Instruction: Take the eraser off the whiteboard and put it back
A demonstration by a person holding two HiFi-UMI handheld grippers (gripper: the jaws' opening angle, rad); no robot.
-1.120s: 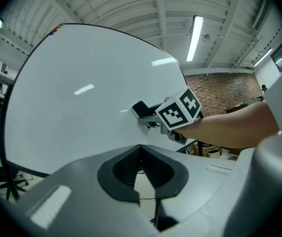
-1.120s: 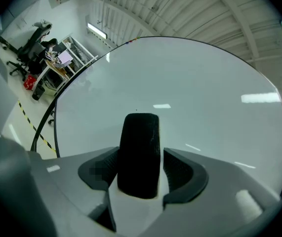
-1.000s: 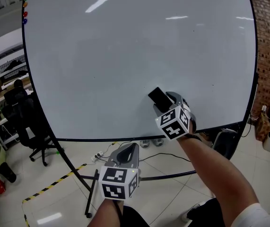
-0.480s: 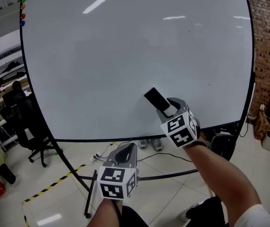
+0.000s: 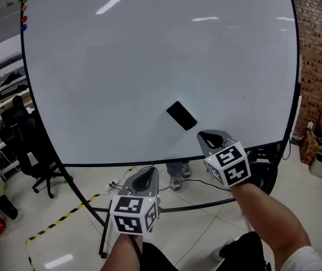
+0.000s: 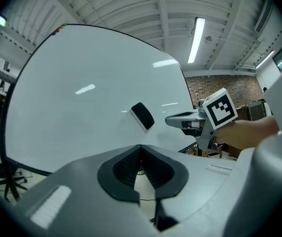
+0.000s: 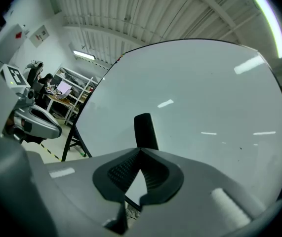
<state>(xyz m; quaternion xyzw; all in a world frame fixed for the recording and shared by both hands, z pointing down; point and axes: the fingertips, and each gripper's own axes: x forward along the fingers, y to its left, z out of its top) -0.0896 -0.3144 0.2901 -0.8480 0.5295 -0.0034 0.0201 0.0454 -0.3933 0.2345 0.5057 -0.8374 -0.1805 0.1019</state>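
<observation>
Eraser on whiteboard, both hand-held grippers empty.
Head view: eraser (image 5: 181, 115) sits on whiteboard (image 5: 121, 66), at 10 o'clock from right hand-held gripper (image 5: 208, 135), apart. Left gripper view: left hand-held gripper (image 6: 141, 146) jaws together. Right gripper view: jaws just closed on nothing, eraser at 12 o'clock.

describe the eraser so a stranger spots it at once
Find the large white whiteboard. Low on it, right of centre, sits a small black rectangular eraser, tilted. It is the only dark block; the coloured magnets are tiny dots at its top left.
</observation>
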